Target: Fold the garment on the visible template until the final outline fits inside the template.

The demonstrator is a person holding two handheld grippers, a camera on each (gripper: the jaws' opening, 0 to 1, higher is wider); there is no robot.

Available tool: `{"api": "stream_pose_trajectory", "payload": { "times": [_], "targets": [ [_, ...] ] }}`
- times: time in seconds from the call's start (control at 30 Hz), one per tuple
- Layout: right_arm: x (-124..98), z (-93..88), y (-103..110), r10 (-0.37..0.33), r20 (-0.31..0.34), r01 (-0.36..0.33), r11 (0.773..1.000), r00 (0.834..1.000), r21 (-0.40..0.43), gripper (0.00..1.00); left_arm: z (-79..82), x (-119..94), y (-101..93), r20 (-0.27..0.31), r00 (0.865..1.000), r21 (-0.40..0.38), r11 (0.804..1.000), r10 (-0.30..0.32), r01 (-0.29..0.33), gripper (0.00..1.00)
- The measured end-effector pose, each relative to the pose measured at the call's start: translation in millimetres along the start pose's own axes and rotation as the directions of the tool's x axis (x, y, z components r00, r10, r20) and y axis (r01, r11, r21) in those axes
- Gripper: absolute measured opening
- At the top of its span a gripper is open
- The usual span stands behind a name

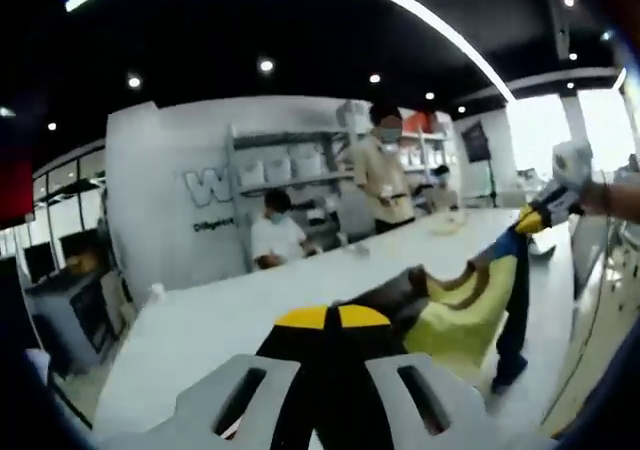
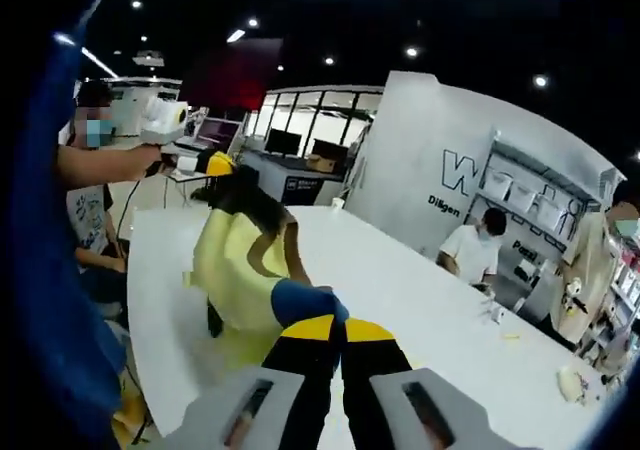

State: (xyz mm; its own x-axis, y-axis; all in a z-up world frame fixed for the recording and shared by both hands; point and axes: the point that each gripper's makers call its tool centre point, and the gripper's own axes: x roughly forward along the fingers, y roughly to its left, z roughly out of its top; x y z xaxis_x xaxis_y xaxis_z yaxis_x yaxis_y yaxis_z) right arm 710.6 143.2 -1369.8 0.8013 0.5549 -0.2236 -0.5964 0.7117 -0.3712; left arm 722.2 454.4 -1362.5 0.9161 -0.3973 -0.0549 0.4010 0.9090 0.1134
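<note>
A yellow garment (image 1: 465, 315) with dark and blue parts hangs stretched between my two grippers above the white table (image 1: 220, 320). My left gripper (image 1: 332, 317) is shut on its dark end. At the upper right of the left gripper view, my right gripper (image 1: 528, 220) pinches the blue edge. In the right gripper view the garment (image 2: 232, 265) sags over the table (image 2: 420, 290). There my right gripper (image 2: 335, 328) is shut on a blue fold, and my left gripper (image 2: 218, 163) holds the far dark corner.
Behind the table one person (image 1: 385, 170) stands and another (image 1: 275, 232) sits before shelves. A blue sleeve (image 2: 50, 270) lies along the left of the right gripper view. Small items (image 2: 570, 382) lie on the far table end, with desks and monitors (image 2: 290, 145) beyond.
</note>
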Motion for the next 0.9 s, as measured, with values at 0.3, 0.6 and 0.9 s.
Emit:
{"api": "stream_pose_trajectory", "payload": {
  "times": [0.3,0.6,0.9],
  "targets": [
    [5,44.9,-29,-0.079,0.046,0.083,0.993,0.996,-0.090,0.00,25.9,-18,16.6,0.033,0.999,-0.006,1.000,0.019,-0.018,0.03],
    [-3,70.2,-17,-0.021,0.062,0.028,0.994,0.998,-0.107,0.00,41.1,-34,28.6,0.059,0.998,-0.026,0.999,0.021,-0.019,0.03],
    [-58,113.6,8,0.108,-0.003,-0.107,0.986,0.994,-0.127,0.00,87.4,-77,14.2,0.113,0.991,0.002,0.997,-0.073,0.074,0.03]
  ]
}}
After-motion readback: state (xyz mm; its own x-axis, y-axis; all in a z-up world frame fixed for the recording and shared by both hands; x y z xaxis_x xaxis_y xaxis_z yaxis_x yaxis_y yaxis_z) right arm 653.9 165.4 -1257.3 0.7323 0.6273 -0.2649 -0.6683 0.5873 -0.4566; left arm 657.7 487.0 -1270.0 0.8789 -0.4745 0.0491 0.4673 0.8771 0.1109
